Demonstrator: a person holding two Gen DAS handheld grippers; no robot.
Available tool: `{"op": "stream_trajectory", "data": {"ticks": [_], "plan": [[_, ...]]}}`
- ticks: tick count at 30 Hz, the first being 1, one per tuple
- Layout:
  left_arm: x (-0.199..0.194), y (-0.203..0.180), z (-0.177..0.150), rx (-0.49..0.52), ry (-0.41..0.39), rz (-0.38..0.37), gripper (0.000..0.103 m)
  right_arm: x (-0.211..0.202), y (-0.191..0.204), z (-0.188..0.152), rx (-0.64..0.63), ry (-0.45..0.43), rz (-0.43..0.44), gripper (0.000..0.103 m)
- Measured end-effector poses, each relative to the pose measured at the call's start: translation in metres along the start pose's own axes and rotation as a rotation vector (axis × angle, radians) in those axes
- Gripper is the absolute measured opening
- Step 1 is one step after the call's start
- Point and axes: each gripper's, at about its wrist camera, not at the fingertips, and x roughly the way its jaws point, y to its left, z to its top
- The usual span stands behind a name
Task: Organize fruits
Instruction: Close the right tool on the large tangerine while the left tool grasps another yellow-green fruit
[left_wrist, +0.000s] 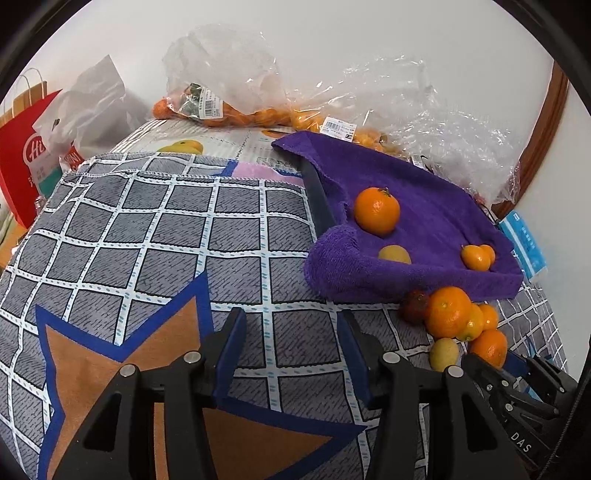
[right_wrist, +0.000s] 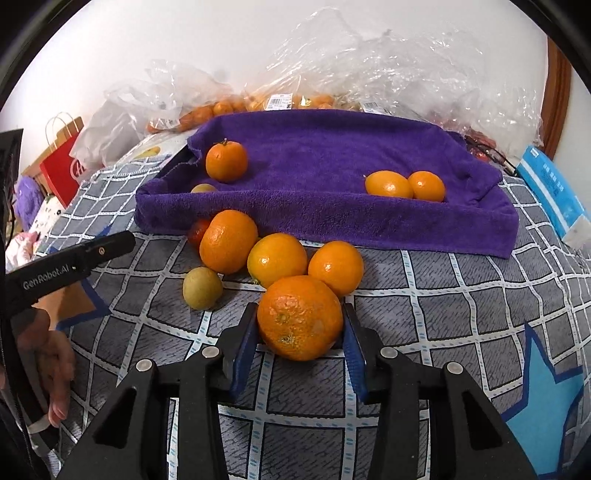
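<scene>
The right gripper (right_wrist: 300, 332) clamps a rough-skinned orange (right_wrist: 300, 317) between its blue pads (right_wrist: 244, 345), one pad pressed to each side of the fruit, just above a grid-patterned cloth (right_wrist: 443, 295) that covers the surface. The left gripper (left_wrist: 291, 349) hangs with its jaws parted and nothing between them, over the same cloth beside a brown star outlined in blue (left_wrist: 110, 365).

Just past the held orange lies a loose cluster: two smooth oranges (right_wrist: 277, 259) side by side, a larger orange (right_wrist: 228, 242) to their left, a small yellow-green fruit (right_wrist: 202, 288) near it, and a dark red fruit (right_wrist: 197, 230) tucked against the tray.

Behind the cluster stands a tray draped in a purple towel (right_wrist: 332, 218). Inside it rest a stemmed orange (right_wrist: 226, 161) at the left, a pale yellow fruit (right_wrist: 203, 188) half hidden by the front wall, and two small oranges (right_wrist: 389, 184) touching at the right.

Clear plastic bags of oranges (right_wrist: 229, 107) are heaped against the white wall beyond. A red paper bag (right_wrist: 62, 170) stands at the far left, and a hand (right_wrist: 55, 365) shows at the left edge of the right wrist view.
</scene>
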Motion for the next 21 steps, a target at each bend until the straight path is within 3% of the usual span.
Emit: {"op": "stream_trajectory", "data": {"ticks": [7,14,21], "plan": [[0.002,-0.009,-0.001,0.066,0.019,0.015,0.056,-0.002,-0.005,0.0,0.011,-0.003,0.027,0.043],[0.001,-0.003,0.001,0.033,0.014,-0.026,0.056,-0.012,-0.011,-0.003,0.031,-0.035,0.035,0.042],[-0.01,-0.008,-0.004,0.058,-0.04,-0.053,0.055,-0.028,-0.021,-0.008,0.068,-0.057,0.053,0.042]]}}
